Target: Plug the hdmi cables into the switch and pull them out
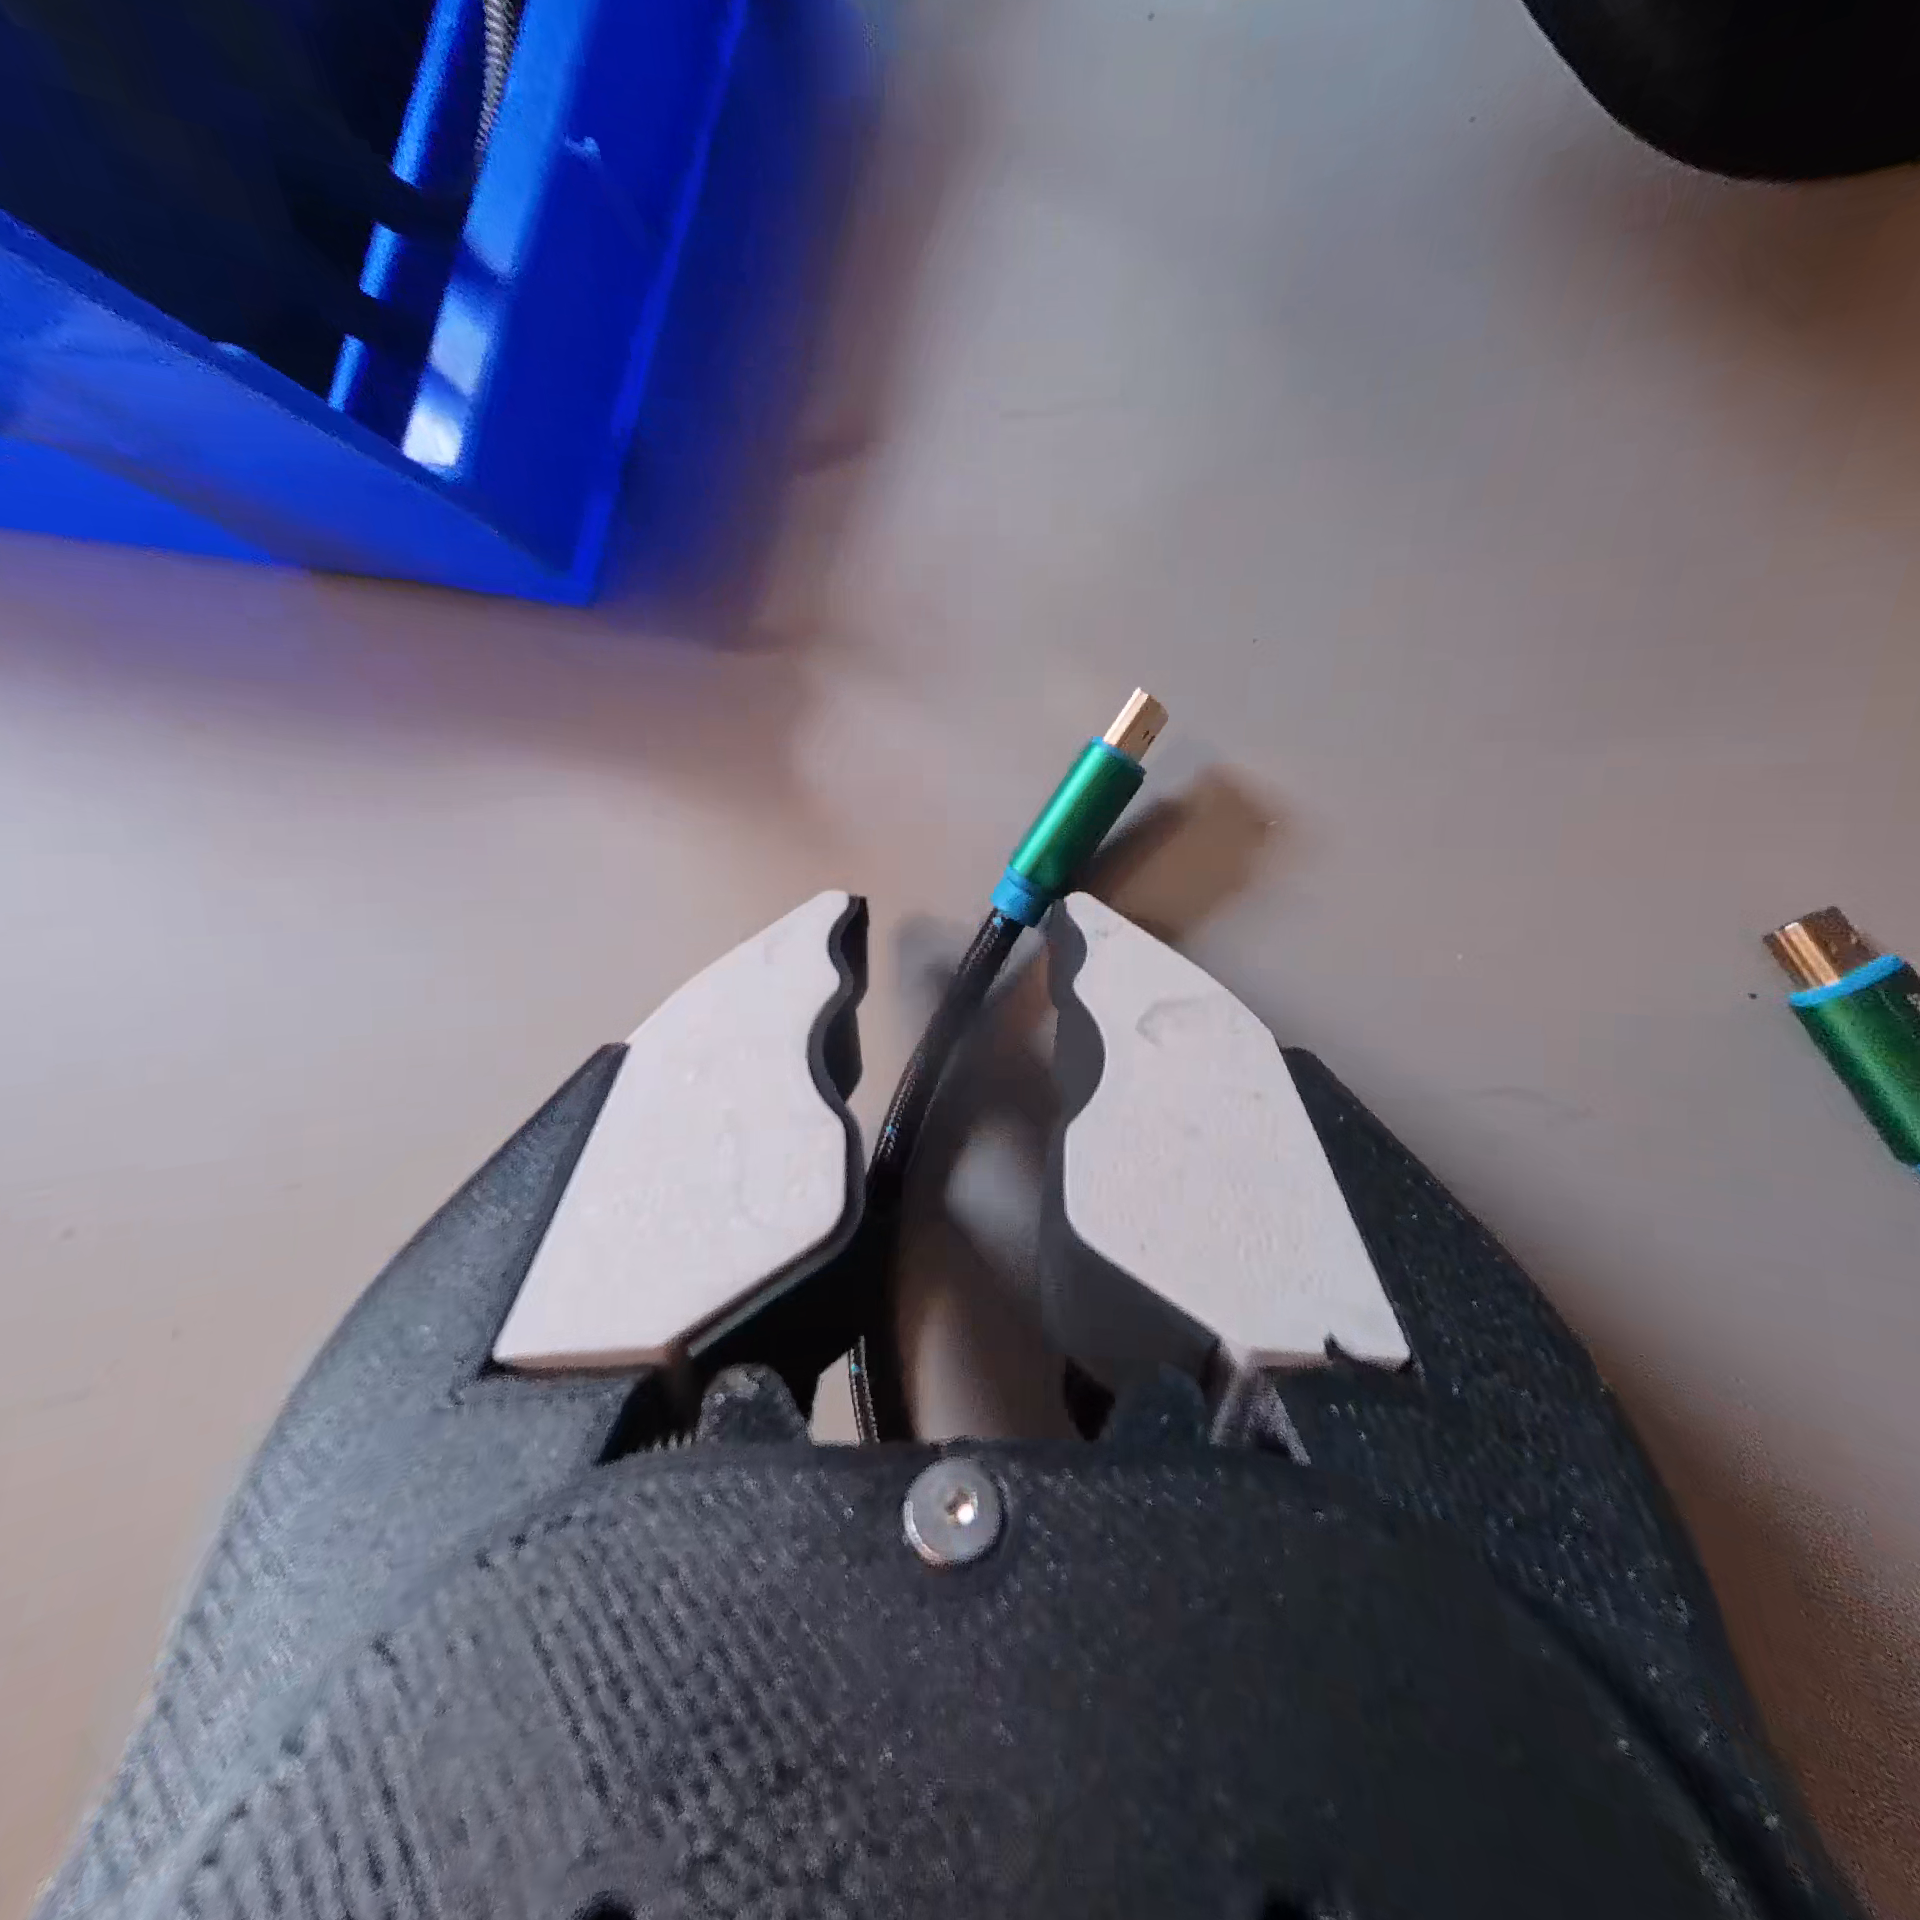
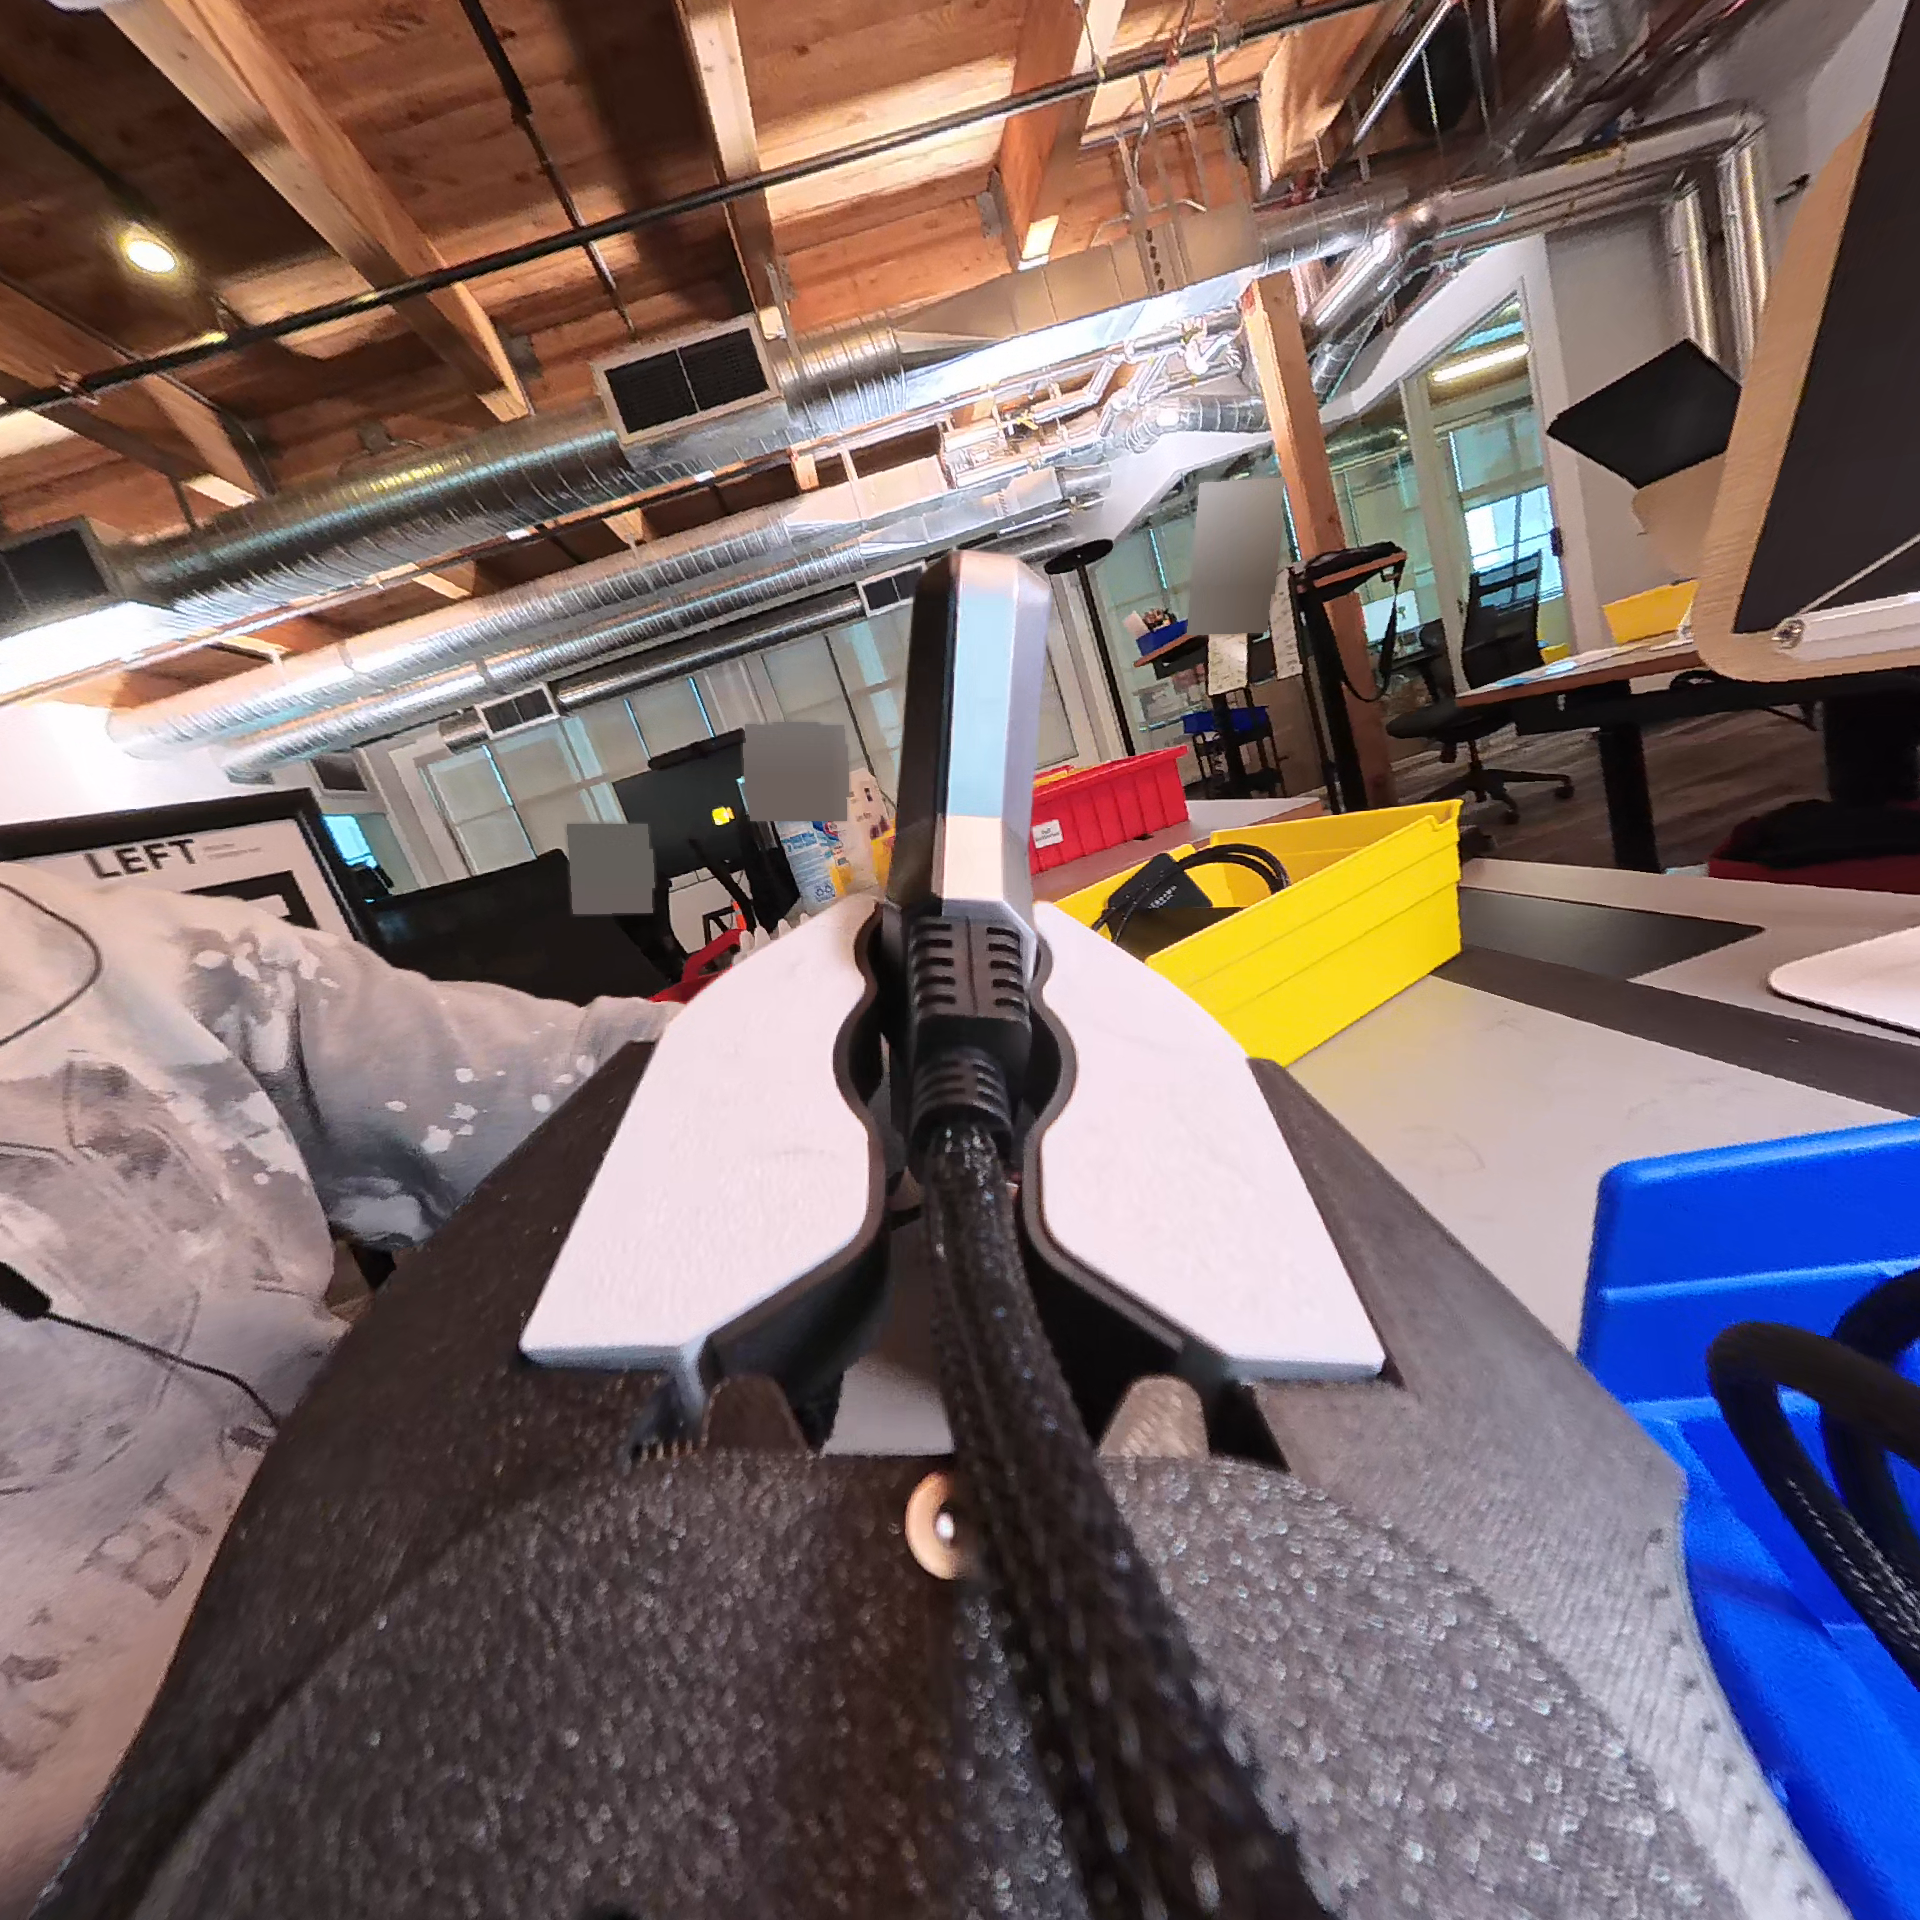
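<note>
Left gripper (image 1: 961,914): jaws parted to a moderate gap, clamped on nothing. A thin black braided cable (image 1: 935,1049) runs up between the fingers; it lies close against the inner edge of the left pad (image 1: 717,1132) lower down, though contact cannot be confirmed. Its green plug (image 1: 1075,816), gold-tipped, sits just past the fingertips, angled toward the right finger, with the blue collar beside that finger's tip. The plug lies on or just over the grey table (image 1: 1351,520); which cannot be told.

Second green plug (image 1: 1860,1029): on the table well to the right of the left gripper, partly cut by the frame edge.

Blue bin (image 1: 312,312): ahead and to the left of the left gripper, blurred.

Right gripper (image 2: 956,935): jaws closed around the ribbed black collar of a thick braided cable (image 2: 1039,1455), holding the switch (image 2: 971,717), a slim silver and black body standing upright beyond the fingertips, raised off the table.

Yellow bin (image 2: 1340,914): ahead and to the right of the right gripper.
</note>
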Demonstrator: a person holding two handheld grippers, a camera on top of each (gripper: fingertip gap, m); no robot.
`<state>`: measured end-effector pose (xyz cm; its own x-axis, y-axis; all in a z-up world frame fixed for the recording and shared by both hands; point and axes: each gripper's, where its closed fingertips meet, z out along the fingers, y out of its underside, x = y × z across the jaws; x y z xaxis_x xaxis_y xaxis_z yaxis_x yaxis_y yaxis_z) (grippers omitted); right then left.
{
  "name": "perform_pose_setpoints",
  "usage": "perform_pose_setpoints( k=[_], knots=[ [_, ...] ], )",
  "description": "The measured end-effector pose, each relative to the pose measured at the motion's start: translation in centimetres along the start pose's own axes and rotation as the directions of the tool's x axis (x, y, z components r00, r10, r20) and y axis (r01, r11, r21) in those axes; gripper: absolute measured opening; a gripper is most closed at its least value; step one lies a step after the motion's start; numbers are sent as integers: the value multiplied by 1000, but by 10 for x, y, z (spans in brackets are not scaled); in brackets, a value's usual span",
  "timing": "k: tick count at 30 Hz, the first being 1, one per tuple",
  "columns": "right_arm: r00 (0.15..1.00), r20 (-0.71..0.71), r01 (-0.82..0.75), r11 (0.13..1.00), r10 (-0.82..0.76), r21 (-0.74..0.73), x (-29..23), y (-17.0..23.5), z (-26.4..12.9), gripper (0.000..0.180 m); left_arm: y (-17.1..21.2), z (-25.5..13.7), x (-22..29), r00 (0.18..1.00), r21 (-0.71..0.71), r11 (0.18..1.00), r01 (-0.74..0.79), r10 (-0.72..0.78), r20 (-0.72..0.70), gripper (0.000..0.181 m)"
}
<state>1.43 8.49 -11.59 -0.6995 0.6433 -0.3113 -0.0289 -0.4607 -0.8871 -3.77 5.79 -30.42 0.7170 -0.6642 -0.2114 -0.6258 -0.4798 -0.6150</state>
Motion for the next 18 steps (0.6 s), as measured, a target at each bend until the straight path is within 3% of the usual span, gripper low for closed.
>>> perform_pose_setpoints(
  k=[5, 13, 18],
  knots=[
    [1000, 23, -20, 1000, 19, 17, 0, -2, -3, 22, 5, 3, -9, 999, -29, 999, -32, 32, 31, 11],
    [996, 78, -41, 998, 38, 39, -5, -5, -6, 22, 6, -33, -38, 985, -16, 998, 63, -59, 164, 11],
    [996, 77, -41, 998, 38, 41, -4, -5, -6, 22, 1, -87, -75, 931, 18, 987, 159, -157, 329, 11]
  ],
)
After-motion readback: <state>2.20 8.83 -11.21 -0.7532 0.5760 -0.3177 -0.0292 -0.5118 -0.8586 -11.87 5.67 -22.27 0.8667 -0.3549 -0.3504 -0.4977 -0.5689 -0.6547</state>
